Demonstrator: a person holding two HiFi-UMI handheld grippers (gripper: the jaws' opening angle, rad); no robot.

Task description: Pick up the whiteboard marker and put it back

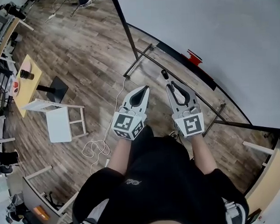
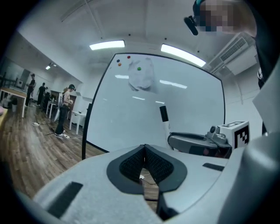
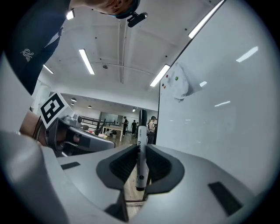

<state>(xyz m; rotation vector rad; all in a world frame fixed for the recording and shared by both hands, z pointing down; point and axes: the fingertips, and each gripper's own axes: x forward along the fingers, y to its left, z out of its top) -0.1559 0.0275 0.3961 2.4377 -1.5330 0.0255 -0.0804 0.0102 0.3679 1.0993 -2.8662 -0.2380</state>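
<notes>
The whiteboard marker (image 3: pixel 142 129), white with a black cap, stands upright between the jaws of my right gripper (image 3: pixel 140 151), which is shut on its barrel. In the head view the marker's cap (image 1: pixel 165 74) sticks out past the right gripper (image 1: pixel 170 86), close to the lower edge of the whiteboard (image 1: pixel 211 38). My left gripper (image 1: pixel 144 89) is held beside it on the left, shut with nothing in it. The left gripper view shows its closed jaws (image 2: pixel 145 149), with the marker (image 2: pixel 164 120) and the right gripper (image 2: pixel 199 143) to the right, in front of the whiteboard (image 2: pixel 131 118).
The whiteboard stands on a black wheeled frame (image 1: pixel 138 56); a red object (image 1: pixel 193 58) lies on its ledge. A white crumpled sheet (image 2: pixel 141 75) and small magnets sit high on the board. A white chair (image 1: pixel 62 121), a yellow table (image 1: pixel 26 83) and a floor cable (image 1: pixel 97 149) are at left. People (image 2: pixel 65 109) stand far off.
</notes>
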